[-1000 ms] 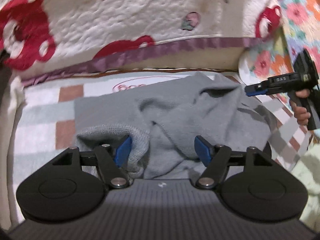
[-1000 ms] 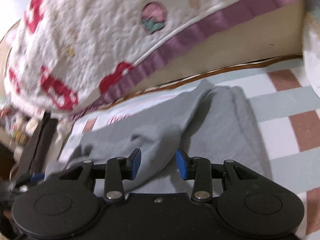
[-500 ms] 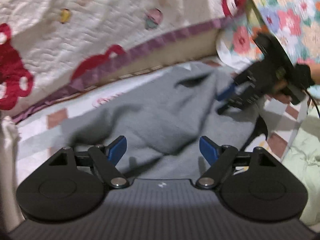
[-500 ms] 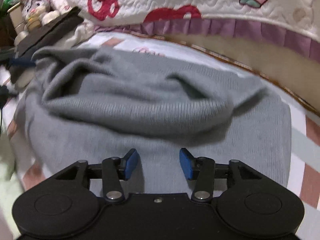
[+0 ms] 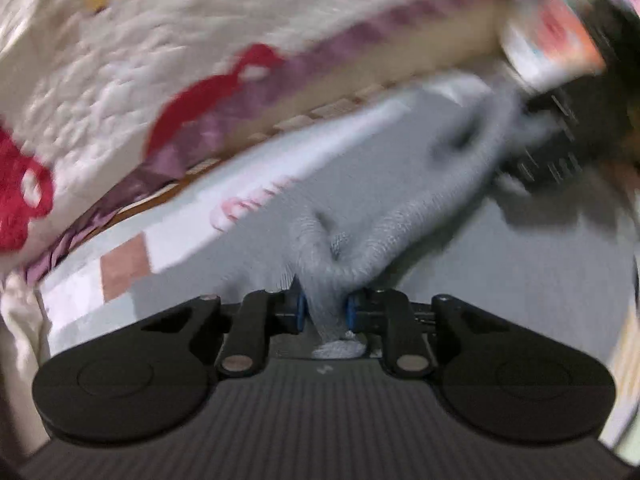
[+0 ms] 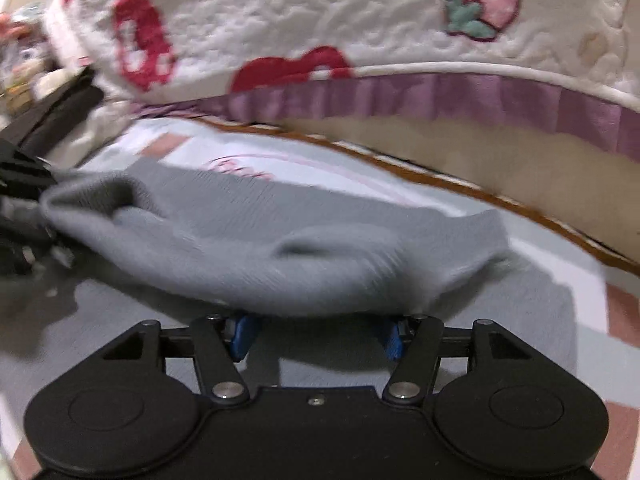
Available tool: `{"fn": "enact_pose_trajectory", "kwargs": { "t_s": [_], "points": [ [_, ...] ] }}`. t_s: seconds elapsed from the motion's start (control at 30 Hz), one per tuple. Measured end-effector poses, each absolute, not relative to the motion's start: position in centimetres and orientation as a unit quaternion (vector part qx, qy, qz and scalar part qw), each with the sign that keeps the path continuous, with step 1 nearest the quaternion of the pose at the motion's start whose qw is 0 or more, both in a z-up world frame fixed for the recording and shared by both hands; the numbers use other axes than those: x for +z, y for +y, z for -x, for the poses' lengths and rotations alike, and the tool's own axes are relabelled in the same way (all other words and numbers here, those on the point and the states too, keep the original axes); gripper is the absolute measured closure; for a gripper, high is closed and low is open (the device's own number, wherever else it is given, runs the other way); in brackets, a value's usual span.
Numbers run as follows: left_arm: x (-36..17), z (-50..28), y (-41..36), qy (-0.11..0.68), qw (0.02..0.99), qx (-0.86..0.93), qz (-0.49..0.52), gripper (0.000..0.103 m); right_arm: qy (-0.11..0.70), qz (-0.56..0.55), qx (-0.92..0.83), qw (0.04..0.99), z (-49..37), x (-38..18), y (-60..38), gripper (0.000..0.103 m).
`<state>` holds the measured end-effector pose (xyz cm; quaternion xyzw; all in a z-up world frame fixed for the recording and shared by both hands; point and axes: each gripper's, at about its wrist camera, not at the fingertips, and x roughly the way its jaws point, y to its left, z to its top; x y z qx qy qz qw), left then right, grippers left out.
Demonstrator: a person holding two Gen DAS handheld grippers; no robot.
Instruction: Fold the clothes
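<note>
Left wrist view shows the grey knitted sweater (image 5: 404,216) gathered into a thick bunch, and this bunch is pinched between the blue pads (image 5: 301,309) of the left gripper (image 5: 324,310); its jaws are clenched on the knit, with a small tail of cloth coming out behind them. The rest of the garment lies on the checked bed sheet (image 5: 124,264), spread toward the far side. From the grasp a band of cloth stretches to the other gripper, which is only a dark blur at the right edge, so I cannot tell from here how that one holds.

In the right wrist view the sweater (image 6: 256,240) makes a raised fold just in front of the right gripper (image 6: 316,334). Its jaws stand wide apart, and the fold hangs over the blue pads (image 6: 242,334); I cannot see that they press anything, so I judge it released.

The knit looks soft, light and loose. It will sag and stretch under its own weight and will not keep an edge by itself. I think it is not slippery, because the ribbed surface gives grip, but a thick bunch can slide out layer by layer. A better hold would be a flat edge or corner, such as hem or shoulder, and not a bunch.

Behind the sheet is the quilt (image 6: 320,12) with red and strawberry patterns and a purple border.
</note>
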<state>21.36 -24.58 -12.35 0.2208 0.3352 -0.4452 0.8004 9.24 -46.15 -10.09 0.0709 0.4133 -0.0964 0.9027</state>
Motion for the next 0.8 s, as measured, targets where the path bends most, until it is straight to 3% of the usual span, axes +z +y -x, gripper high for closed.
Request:
{"fn": "enact_pose_trajectory", "kwargs": {
  "t_s": [0.13,0.17,0.2,0.23,0.47,0.63,0.8],
  "points": [
    [-10.9,-25.4,-22.1,0.392,0.836,-0.360,-0.136,0.072,0.409,-0.084,-0.144,0.897,-9.0,-9.6,-48.4,0.038],
    [-10.1,-25.4,-20.7,0.387,0.840,-0.363,-0.112,0.060,0.408,-0.087,-0.154,0.896,-8.5,-9.6,-48.8,0.038],
    [-9.3,-25.0,-19.1,0.373,0.841,-0.382,-0.086,0.041,0.408,-0.090,-0.161,0.894,-7.7,-9.6,-49.2,0.038],
    [-9.1,-24.8,-17.7,0.365,0.842,-0.390,-0.067,0.035,0.408,-0.093,-0.168,0.893,-7.0,-9.6,-49.5,0.038],
    [-13.8,-26.4,-9.9,0.391,0.860,-0.328,-0.024,0.032,0.417,-0.107,-0.220,0.875,-2.8,-10.4,-52.2,0.038],
    [-16.0,-28.5,-6.8,0.423,0.823,-0.371,0.080,0.032,0.401,-0.120,-0.262,0.870,-1.2,-10.0,-53.7,0.038],
    [-16.7,-29.0,-9.1,0.405,0.810,-0.419,0.073,0.020,0.395,-0.174,-0.287,0.855,-0.2,-10.8,-55.7,0.038]
  ]
}}
